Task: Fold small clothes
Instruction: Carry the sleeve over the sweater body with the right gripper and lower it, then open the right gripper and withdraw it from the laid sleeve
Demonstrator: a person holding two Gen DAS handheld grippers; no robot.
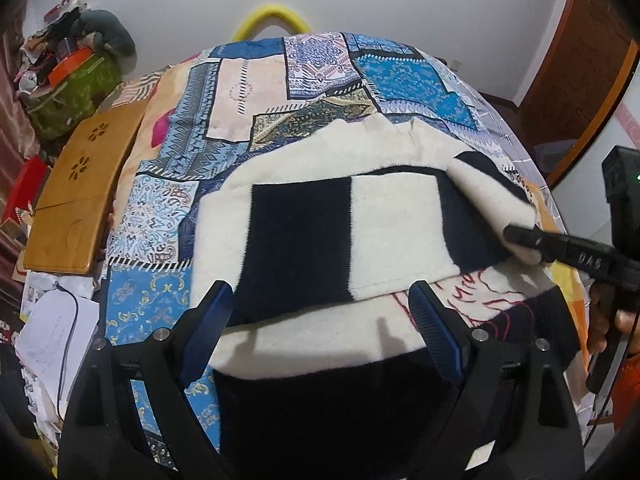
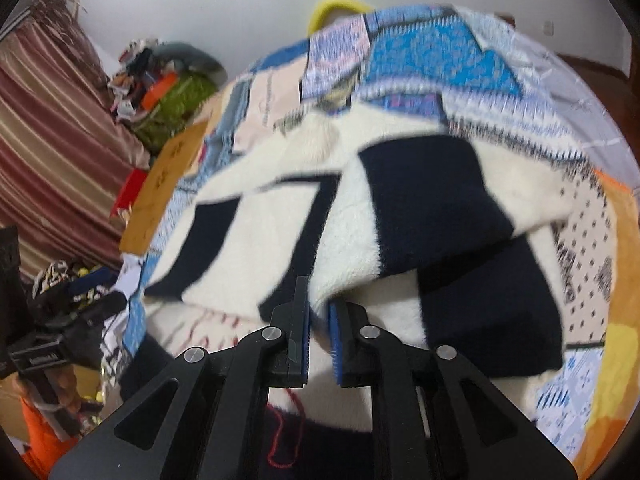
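A cream and navy fleece garment (image 1: pixel 304 236) lies on a patchwork bedspread (image 1: pixel 256 92), near the bed's front edge. The right gripper (image 2: pixel 318 322) has its fingers nearly together, pinching a cream fold of the garment's right side. The left gripper (image 1: pixel 322 306) hovers above the near part of the garment with its fingers wide apart, holding nothing. A wooden tray (image 1: pixel 80 196) sits left of the bedspread.

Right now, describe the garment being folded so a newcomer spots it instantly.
On the blue patchwork bedspread, nearest the grippers, lies a fuzzy sweater. Its broad cream and navy blocks stand out from the finely printed patches, and the right gripper pinches its folded edge.
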